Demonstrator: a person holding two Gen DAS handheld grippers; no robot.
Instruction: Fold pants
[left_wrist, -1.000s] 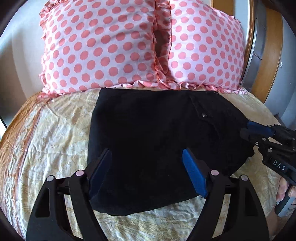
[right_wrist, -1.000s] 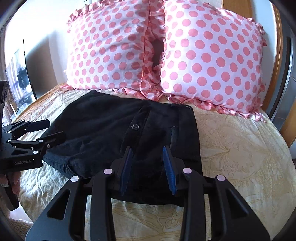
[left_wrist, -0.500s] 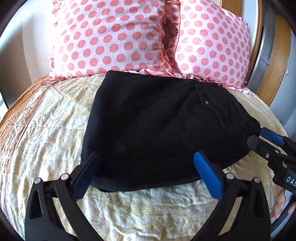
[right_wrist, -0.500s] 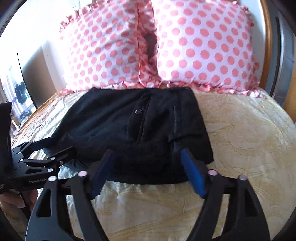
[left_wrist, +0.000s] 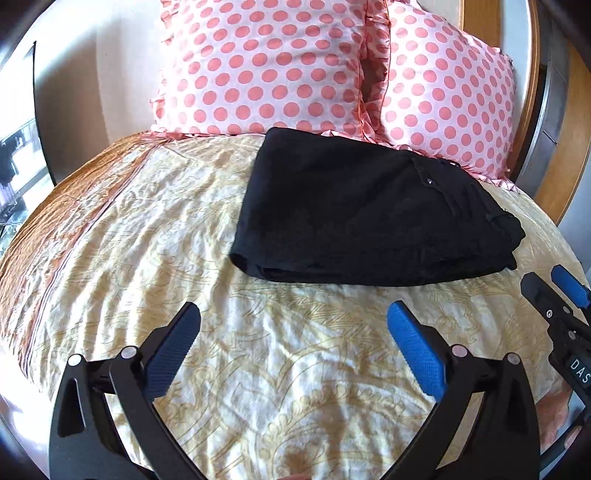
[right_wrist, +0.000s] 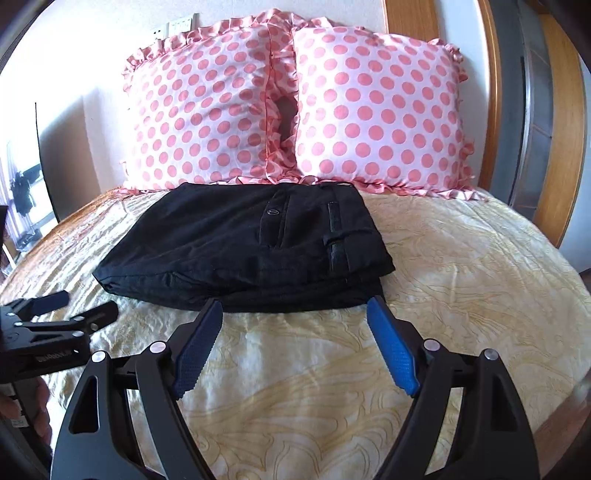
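The black pants (left_wrist: 365, 218) lie folded in a compact stack on the yellow patterned bedspread (left_wrist: 192, 229), just in front of the pillows; they also show in the right wrist view (right_wrist: 251, 251), waistband and button to the right. My left gripper (left_wrist: 293, 314) is open and empty, hovering over the bedspread short of the stack's near edge. My right gripper (right_wrist: 295, 306) is open and empty, its fingertips close to the stack's near edge. Each gripper shows at the edge of the other's view, the right (left_wrist: 554, 291) and the left (right_wrist: 79, 304).
Two pink polka-dot pillows (right_wrist: 295, 107) lean against the wooden headboard (right_wrist: 498, 110) behind the pants. The bed's left side drops off by a dark panel (left_wrist: 37, 110). Bare bedspread (right_wrist: 461, 277) lies to the right of the pants.
Both grippers have opened wide and pulled back from the pants. The right was nearly shut over the stack a second ago. The folded stack stays put.
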